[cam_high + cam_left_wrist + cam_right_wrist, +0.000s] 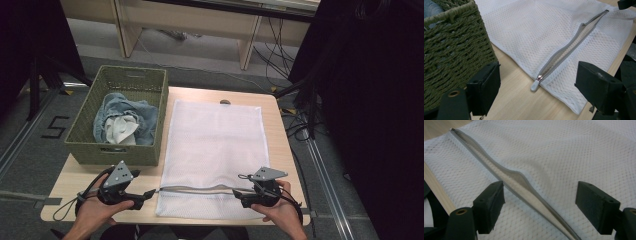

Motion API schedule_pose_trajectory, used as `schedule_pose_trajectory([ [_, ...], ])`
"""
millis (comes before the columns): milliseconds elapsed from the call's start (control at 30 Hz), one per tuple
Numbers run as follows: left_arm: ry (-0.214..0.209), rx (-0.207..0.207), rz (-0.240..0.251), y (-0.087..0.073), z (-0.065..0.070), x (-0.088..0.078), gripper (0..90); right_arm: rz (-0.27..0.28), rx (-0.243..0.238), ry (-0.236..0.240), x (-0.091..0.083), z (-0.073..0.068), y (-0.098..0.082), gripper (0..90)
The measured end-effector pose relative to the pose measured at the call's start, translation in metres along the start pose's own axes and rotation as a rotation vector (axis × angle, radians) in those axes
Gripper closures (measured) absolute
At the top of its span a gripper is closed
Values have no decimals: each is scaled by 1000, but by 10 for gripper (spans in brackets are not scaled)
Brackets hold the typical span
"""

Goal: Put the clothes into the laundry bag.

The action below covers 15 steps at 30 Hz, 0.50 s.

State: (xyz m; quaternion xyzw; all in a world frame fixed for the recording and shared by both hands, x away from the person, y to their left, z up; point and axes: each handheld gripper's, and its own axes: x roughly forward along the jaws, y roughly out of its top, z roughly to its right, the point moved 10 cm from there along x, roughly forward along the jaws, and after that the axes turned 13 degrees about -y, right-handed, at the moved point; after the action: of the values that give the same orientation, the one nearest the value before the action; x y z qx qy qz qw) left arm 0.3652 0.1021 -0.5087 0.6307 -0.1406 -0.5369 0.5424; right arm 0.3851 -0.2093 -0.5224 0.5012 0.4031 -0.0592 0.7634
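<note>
A white mesh laundry bag [215, 135] lies flat on the wooden table [75, 180]. Its grey zipper [197, 189] runs along the near end and gapes partly open. My left gripper [149, 193] sits at the zipper's left end, open, with the zipper pull [535, 84] on the table between its jaws. In the left gripper view the left gripper [539, 75] holds nothing. My right gripper [237, 194] rests at the zipper's right end. In its own view the right gripper [541, 192] is open over the mesh, and the gaping zipper [516, 180] passes between the jaws.
A green woven basket [82, 142] stands on the table's left side, touching the bag's edge, with blue denim [145, 112] and a white cloth [120, 130] inside. The basket wall [451, 50] is close to my left jaw. Dark curtains and cables stand to the right.
</note>
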Motion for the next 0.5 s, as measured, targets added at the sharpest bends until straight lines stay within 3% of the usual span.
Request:
schedule_pose_trajectory([
  [200, 10, -18, -5, 0, -1, 0, 190, -16, -20, -16, 4, -4, 1, 238],
  [333, 8, -11, -9, -1, -1, 1, 190, -43, -65, -13, 12, -10, 0, 258],
  [400, 5, -8, -17, -2, -1, 2, 190, -39, -104, -29, 22, -11, 1, 276],
  [433, 4, -25, -12, -2, 0, 2, 190, -46, -116, -42, 27, -11, 1, 282],
  [467, 3, -25, -14, -2, 0, 2, 190, -74, -152, -38, 27, -9, 0, 290],
  [500, 4, -19, -17, -2, 0, 3, 190, -57, -160, -57, 32, -9, 2, 308],
])
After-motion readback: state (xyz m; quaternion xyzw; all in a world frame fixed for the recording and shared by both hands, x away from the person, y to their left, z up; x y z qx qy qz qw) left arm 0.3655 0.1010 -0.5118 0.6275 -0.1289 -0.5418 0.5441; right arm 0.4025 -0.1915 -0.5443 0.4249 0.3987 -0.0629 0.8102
